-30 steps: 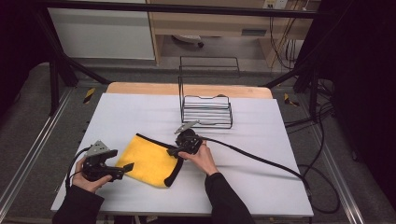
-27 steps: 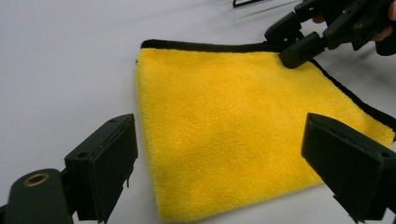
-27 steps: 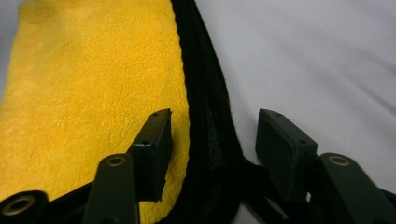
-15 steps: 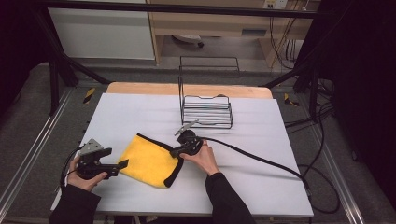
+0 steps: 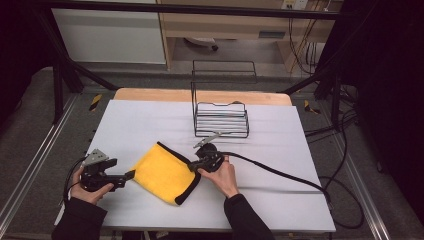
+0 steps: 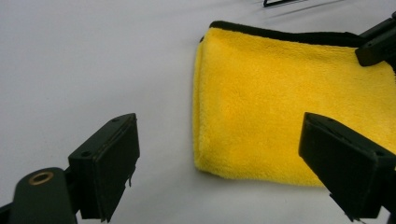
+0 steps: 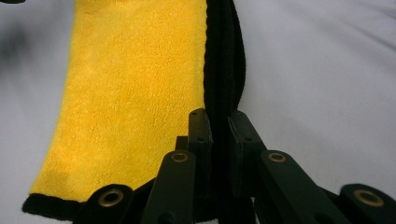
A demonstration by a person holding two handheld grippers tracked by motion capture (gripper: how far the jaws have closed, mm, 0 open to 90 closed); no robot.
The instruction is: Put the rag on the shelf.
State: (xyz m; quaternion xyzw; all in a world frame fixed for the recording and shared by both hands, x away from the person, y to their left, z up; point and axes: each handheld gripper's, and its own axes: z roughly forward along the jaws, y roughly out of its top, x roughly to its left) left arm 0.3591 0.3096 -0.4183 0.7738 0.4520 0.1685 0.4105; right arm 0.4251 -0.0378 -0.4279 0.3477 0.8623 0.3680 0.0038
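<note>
While one yellow cloth lies folded, two grippers flank it.

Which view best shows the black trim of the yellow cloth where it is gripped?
The right gripper view: the black trim runs straight into the right gripper, whose jaws pinch it. The high view shows the trim as a thin edge. The left gripper view shows it along the cloth's far side.

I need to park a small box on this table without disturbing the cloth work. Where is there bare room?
Bare patches: the far left corner, behind the yellow cloth and left of the wire rack; and the near right, past the black cable. It is crowded in the middle front, where the left gripper and right gripper flank the cloth.
</note>
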